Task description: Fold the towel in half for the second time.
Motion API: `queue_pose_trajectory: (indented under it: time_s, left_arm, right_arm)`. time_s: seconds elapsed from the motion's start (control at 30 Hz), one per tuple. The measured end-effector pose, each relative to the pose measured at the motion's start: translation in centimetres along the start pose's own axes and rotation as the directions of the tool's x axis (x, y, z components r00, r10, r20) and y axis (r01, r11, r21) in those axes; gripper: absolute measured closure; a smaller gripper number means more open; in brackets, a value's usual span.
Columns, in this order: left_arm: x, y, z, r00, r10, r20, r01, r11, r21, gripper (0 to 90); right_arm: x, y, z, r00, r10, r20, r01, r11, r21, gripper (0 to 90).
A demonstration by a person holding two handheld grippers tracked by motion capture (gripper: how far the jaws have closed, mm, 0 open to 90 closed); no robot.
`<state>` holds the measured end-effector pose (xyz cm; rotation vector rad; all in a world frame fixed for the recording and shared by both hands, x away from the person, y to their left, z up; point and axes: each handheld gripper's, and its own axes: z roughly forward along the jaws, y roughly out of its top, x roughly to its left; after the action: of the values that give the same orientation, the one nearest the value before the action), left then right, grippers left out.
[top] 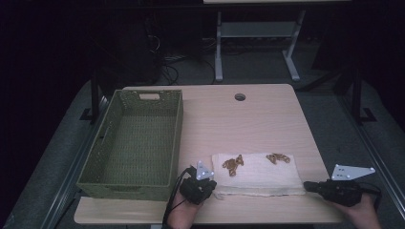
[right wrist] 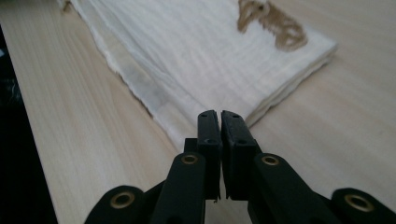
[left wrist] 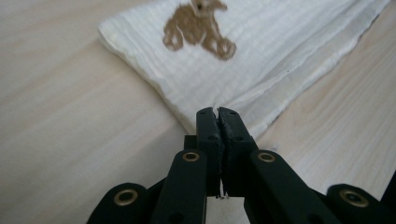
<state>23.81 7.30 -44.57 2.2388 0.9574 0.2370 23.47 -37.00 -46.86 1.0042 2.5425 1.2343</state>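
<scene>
A folded white cloth with two brown prints lies flat near the table's front edge. My left gripper is at its near left corner. In the left gripper view my left gripper is shut on the cloth, and a crease runs up into the tips. My right gripper is at the near right corner. In the right gripper view my right gripper stands shut but for a hairline slit on the cloth, whose corner is hidden behind the tips.
A green woven basket stands empty at the table's left, close to my left hand. The table has a round cable hole at the back. Table legs and cables stand on the dark floor beyond.
</scene>
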Motion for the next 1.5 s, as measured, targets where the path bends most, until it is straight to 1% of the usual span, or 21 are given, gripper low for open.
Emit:
queue_pose_trajectory:
  time_s: [0.03, 0.07, 0.1, 0.13, 0.17, 0.23, 0.3, 0.37, 0.43, 0.47, 0.5, 0.57, 0.7, 0.77, 0.87, 1.1, 1.17, 1.2, 1.33, 1.4, 1.5]
  left_arm:
    - [0.0, 0.0, 0.0, 0.9999, 0.009, -0.006, -0.009, 1.0, -0.001, 82.9]
    - [0.0, 0.1, 0.0, 1.0, -0.001, -0.005, 0.0, 0.9999, -0.014, 77.9]
    - [0.1, 0.1, -0.1, 1.0, 0.0, 0.0, 0.0, 0.9998, -0.019, 73.3]
    - [0.1, 0.1, -0.2, 0.9999, -0.016, 0.002, 0.016, 0.9994, -0.032, 69.9]
    - [0.3, 0.2, -0.2, 0.9999, -0.015, 0.003, 0.015, 0.999, -0.042, 63.5]
    - [0.4, 0.4, -0.2, 0.9994, -0.032, 0.017, 0.033, 0.9976, -0.061, 58.1]
    - [0.5, 0.8, -0.2, 0.9999, -0.015, 0.009, 0.015, 0.9974, -0.07, 52.9]
    - [0.7, 1.4, -0.2, 0.9999, -0.01, 0.004, 0.011, 0.9962, -0.086, 51.3]
    - [1.0, 2.0, -0.1, 0.9998, 0.005, -0.017, -0.007, 0.9951, -0.099, 49.6]
    - [1.1, 2.3, 0.1, 0.9996, 0.002, -0.027, -0.005, 0.9949, -0.101, 49.1]
    - [1.3, 2.6, 0.2, 0.9992, 0.013, -0.037, -0.017, 0.9947, -0.102, 48.3]
    - [1.8, 3.1, 0.7, 0.9986, 0.018, -0.049, -0.023, 0.9946, -0.101, 47.7]
    - [2.5, 4.0, 1.9, 0.9981, 0.015, -0.06, -0.021, 0.9957, -0.09, 47.1]
    - [2.9, 4.5, 2.5, 0.9974, 0.016, -0.07, -0.022, 0.9955, -0.092, 46.4]
    - [3.5, 5.1, 3.2, 0.9963, 0.021, -0.083, -0.028, 0.9957, -0.089, 46.4]
    - [5.4, 6.3, 4.2, 0.9945, -0.002, -0.105, -0.008, 0.9951, -0.099, 46.3]
    - [5.5, 6.4, 4.5, 0.9925, 0.0, -0.122, -0.012, 0.9949, -0.1, 46.4]
    - [5.6, 6.5, 4.6, 0.9924, 0.001, -0.123, -0.013, 0.9951, -0.098, 46.4]
    - [6.0, 6.6, 5.0, 0.9915, -0.002, -0.13, -0.011, 0.9952, -0.097, 46.4]
    - [6.2, 6.6, 5.2, 0.9912, -0.003, -0.132, -0.009, 0.996, -0.089, 46.4]
    - [6.3, 6.4, 5.4, 0.9908, 0.002, -0.135, -0.012, 0.9974, -0.071, 46.4]
  right_arm:
    - [-0.1, -0.1, 0.1, 1.0, 0.005, -0.007, -0.005, 0.9999, 0.009, 79.7]
    - [-0.3, -0.1, 0.1, 0.9997, 0.016, -0.017, -0.016, 0.9997, 0.018, 75.3]
    - [-0.6, 0.0, 0.1, 0.9978, 0.044, -0.049, -0.044, 0.999, 0.01, 70.9]
    - [-0.7, 0.0, 0.0, 0.9967, 0.057, -0.058, -0.057, 0.9984, 0.005, 68.1]
    - [-0.8, 0.1, 0.0, 0.9957, 0.064, -0.067, -0.064, 0.9979, -0.009, 65.8]
    - [-0.8, 0.5, -0.1, 0.9972, 0.052, -0.054, -0.053, 0.9985, -0.016, 64.0]
    - [-0.8, 0.9, 0.1, 0.9988, 0.031, -0.036, -0.032, 0.9992, -0.022, 62.2]
    - [-0.8, 1.5, 0.2, 0.9999, 0.003, -0.01, -0.003, 0.9995, -0.031, 60.8]
    - [-0.9, 2.0, 0.3, 1.0, -0.009, 0.0, 0.009, 0.9989, -0.045, 59.5]
    - [-0.9, 2.3, 0.3, 0.9999, -0.014, 0.008, 0.015, 0.9983, -0.056, 58.7]
    - [-1.0, 2.5, 0.3, 0.9998, -0.013, 0.017, 0.014, 0.998, -0.061, 57.8]
    - [-1.3, 3.0, 0.6, 0.9989, -0.014, 0.046, 0.017, 0.9976, -0.067, 57.6]
    - [-2.0, 3.7, 1.5, 0.997, -0.019, 0.075, 0.023, 0.9982, -0.055, 57.9]
    - [-2.5, 4.2, 1.9, 0.9955, -0.012, 0.094, 0.016, 0.9989, -0.044, 59.7]
    - [-3.5, 4.9, 2.6, 0.9936, -0.016, 0.112, 0.021, 0.9989, -0.043, 63.2]
    - [-5.9, 6.1, 4.4, 0.9922, 0.017, 0.124, -0.013, 0.9993, -0.035, 68.0]
    - [-6.4, 6.3, 5.0, 0.9907, 0.021, 0.134, -0.019, 0.9996, -0.02, 68.8]
    - [-6.6, 6.3, 5.2, 0.9914, 0.032, 0.127, -0.03, 0.9994, -0.016, 69.0]
    - [-6.8, 6.2, 5.8, 0.9921, 0.041, 0.119, -0.041, 0.9992, 0.002, 70.3]
    - [-6.8, 6.1, 6.2, 0.9907, 0.016, 0.135, -0.021, 0.9992, 0.033, 71.9]
    - [-6.8, 6.0, 6.2, 0.9929, 0.03, 0.115, -0.034, 0.999, 0.028, 77.3]
